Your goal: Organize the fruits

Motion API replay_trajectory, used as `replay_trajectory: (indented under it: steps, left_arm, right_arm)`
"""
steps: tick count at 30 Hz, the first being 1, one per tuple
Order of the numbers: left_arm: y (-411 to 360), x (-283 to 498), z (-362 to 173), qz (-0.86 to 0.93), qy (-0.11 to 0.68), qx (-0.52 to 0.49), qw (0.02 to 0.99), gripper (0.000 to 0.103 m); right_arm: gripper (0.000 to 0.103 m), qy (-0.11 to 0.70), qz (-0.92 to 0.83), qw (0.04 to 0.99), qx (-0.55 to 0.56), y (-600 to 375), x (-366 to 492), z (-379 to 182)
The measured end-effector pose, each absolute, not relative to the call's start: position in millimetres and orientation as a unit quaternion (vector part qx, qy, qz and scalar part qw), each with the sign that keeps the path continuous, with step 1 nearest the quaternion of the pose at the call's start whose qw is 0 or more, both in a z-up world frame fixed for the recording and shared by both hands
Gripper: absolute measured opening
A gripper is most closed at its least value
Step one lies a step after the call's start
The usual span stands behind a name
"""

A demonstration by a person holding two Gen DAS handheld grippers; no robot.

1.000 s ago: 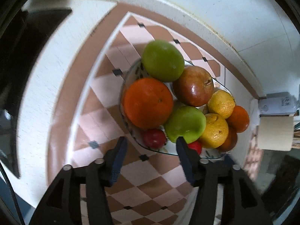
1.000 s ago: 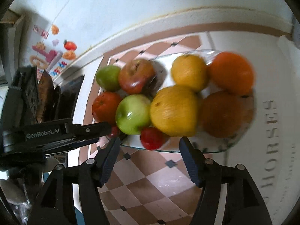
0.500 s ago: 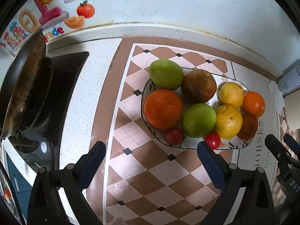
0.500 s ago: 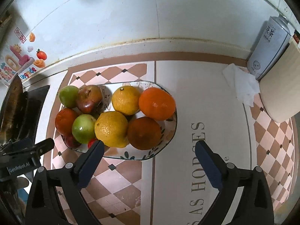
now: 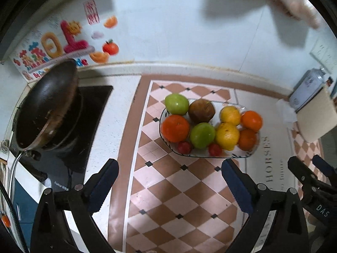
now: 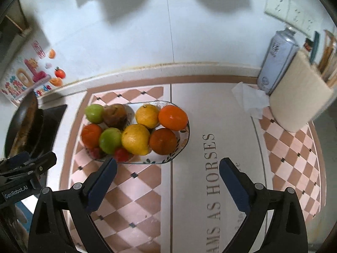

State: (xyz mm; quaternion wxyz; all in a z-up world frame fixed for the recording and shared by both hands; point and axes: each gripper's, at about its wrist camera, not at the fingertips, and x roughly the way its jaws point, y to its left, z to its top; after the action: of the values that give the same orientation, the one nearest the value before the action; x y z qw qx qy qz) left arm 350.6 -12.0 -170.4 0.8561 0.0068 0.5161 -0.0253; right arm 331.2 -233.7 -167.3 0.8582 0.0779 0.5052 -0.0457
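**Both claws spread wide over the loaded fruit dish**

I am looking down on a counter mat (image 6: pixel 134 189) with a pink-and-brown diamond pattern, which is carrying everything in the middle of my view. To the left, a dark wok (image 5: pixel 46 105) is sitting tilted on a black cooktop (image 5: pixel 92 113). On the right, a pale roll (image 6: pixel 299 101) is leaning in front of a blue-grey can (image 6: pixel 276 63), with a crumpled tissue (image 6: pixel 250 99) lying just beside them.

The fruit dish (image 6: pixel 183 141) is resting on the mat, and all the fruit is lying in it: oranges (image 5: pixel 175 128) at both ends, two lemons (image 6: pixel 135 139) side by side, two green apples (image 5: pixel 176 104), and one brownish-red apple (image 5: pixel 201 110) at the back. Two small red fruits (image 5: pixel 214 149) are sitting at the near rim.

I am holding the left gripper (image 5: pixel 168 181) above the mat, near the dish, with its jaws spread apart and nothing between them. The right gripper (image 6: pixel 168 181) is hanging likewise, jaws wide and empty, its left finger overlapping the dish's near rim in my view.
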Motion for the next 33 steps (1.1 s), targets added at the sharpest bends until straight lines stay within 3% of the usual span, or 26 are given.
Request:
replay_trajectory:
  steps: [22,33]
  left_arm:
    - [34,147,-47,-0.061,0.413,0.009,0.909,0.1]
    - [39,91,-15,-0.046,0.39,0.002,0.92,0.1]
  right_arm:
    - [0.1,0.393,-0.048,0.915,0.076,-177,89,-6]
    - [0.101,0.36,-0.023,0.931,0.061,-163,25,46]
